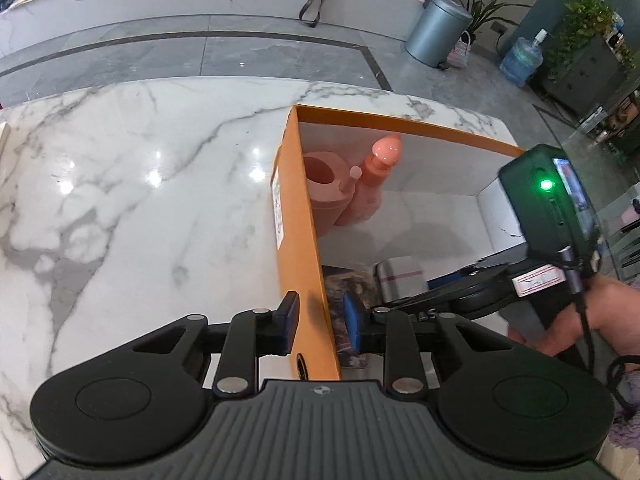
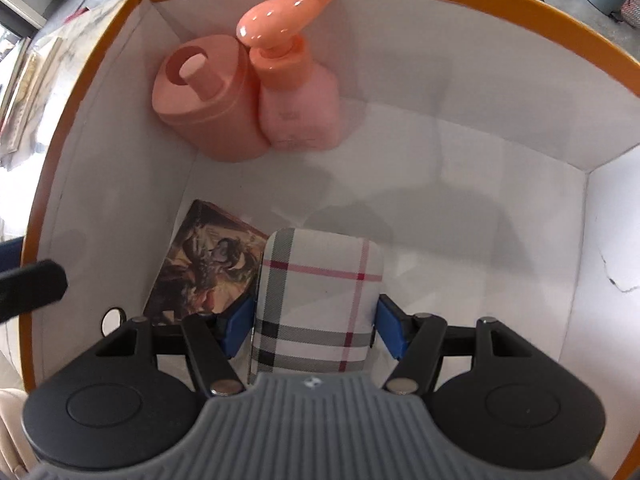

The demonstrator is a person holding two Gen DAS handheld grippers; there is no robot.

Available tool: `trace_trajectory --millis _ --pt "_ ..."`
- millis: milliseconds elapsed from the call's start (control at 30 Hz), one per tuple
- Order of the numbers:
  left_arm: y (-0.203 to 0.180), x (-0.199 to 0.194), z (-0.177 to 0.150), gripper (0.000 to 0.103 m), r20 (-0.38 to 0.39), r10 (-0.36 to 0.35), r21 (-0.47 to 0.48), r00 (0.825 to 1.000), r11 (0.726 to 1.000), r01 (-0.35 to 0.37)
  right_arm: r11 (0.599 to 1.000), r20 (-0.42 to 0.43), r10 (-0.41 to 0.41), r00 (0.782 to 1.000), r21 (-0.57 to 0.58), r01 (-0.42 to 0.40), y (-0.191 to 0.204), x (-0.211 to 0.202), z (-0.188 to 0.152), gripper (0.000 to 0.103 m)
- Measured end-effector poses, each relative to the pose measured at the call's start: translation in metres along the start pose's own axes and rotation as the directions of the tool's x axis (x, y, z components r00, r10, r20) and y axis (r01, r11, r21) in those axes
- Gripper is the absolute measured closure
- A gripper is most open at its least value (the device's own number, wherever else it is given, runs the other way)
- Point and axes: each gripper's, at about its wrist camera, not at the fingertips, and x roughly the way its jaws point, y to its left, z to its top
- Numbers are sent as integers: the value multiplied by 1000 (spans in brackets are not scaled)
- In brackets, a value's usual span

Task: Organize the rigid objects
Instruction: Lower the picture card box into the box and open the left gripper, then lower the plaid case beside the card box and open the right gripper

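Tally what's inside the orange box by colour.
Pink: 2, the round container and the pump bottle
Plaid: 1, the case between the right gripper's pads
Brown printed: 1, the flat box
Total: 4

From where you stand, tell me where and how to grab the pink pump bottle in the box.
Grip the pump bottle across its squarish body, below the collar, coming straight down from above. It stands upright in the orange box's far corner, touching the round pink container, so one finger should go on the free side away from that container. The curved pump head looks too slippery.
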Motion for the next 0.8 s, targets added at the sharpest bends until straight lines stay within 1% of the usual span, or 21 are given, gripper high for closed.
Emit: trace_trajectory --millis 67,133,200,300,433,500,533,600,633,667,800 --pt "2 1 -1 74 1 -20 -10 1000 1000 20 1000 -11 29 1000 -2 -29 3 2 1 36" --pt "3 3 -1 75 -1 -36 -19 999 999 36 999 2 46 999 -9 -46 5 2 2 36" --pt "2 4 -2 75 3 -37 -22 999 999 37 999 10 36 999 -30 -35 7 1 2 36" --pt "3 4 -2 75 7 -43 -33 999 999 43 998 5 50 999 -35 -50 5 0 -1 36" --pt "5 3 -4 75 9 -52 -42 999 998 53 996 23 87 996 -17 -86 -4 -9 -6 31" --pt "5 3 -4 75 9 -52 -45 999 998 52 995 25 103 994 1 -104 -10 -13 -9 31" --pt "5 3 -5 75 11 -52 -46 999 998 52 994 18 113 993 11 -113 -13 -14 -12 31" --pt "4 2 -5 75 15 -56 -47 998 997 57 991 -14 130 991 24 -130 -17 -13 -17 36" --pt "4 3 -5 75 16 -60 -50 998 997 61 991 -29 130 991 35 -129 -19 -11 -20 43" --pt "4 3 -5 75 17 -61 -53 998 997 62 991 -38 131 991 41 -129 -20 -10 -22 47" --pt "4 3 -5 75 18 -61 -53 998 997 61 991 -38 127 991 57 -124 -20 -8 -28 49"
